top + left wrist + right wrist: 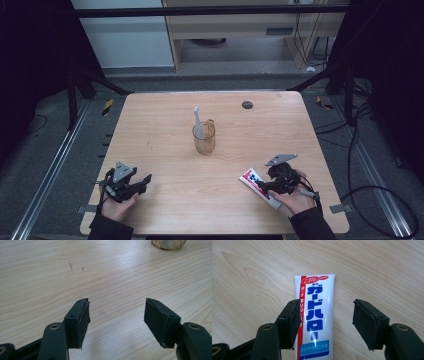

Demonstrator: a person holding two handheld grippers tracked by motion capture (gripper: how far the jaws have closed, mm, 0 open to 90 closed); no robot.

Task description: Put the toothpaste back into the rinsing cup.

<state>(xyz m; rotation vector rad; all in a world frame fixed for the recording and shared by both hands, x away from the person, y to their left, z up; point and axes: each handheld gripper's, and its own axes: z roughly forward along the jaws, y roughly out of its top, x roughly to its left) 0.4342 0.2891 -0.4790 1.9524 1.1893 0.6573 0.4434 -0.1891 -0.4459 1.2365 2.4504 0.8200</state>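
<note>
Toothpaste tube (315,317) lies flat on the wooden table (165,120), toward the near right corner as seen from the glass cup (204,138) that stands at the middle. The right gripper (324,322) straddles the tube with its jaws parted: the left pad sits at the tube's red-striped edge, possibly just touching it (the angle makes contact hard to judge), while the right pad stands clear, with bare wood between it and the tube. The tube's white face with blue lettering points away from the hand, its flat crimped end farthest from the jaws. Down and left of the cup, the left gripper (116,320) rests near the table's front edge with its jaws wide apart, holding nothing, over bare wood. A white toothbrush (198,122) stands upright in the cup.
</note>
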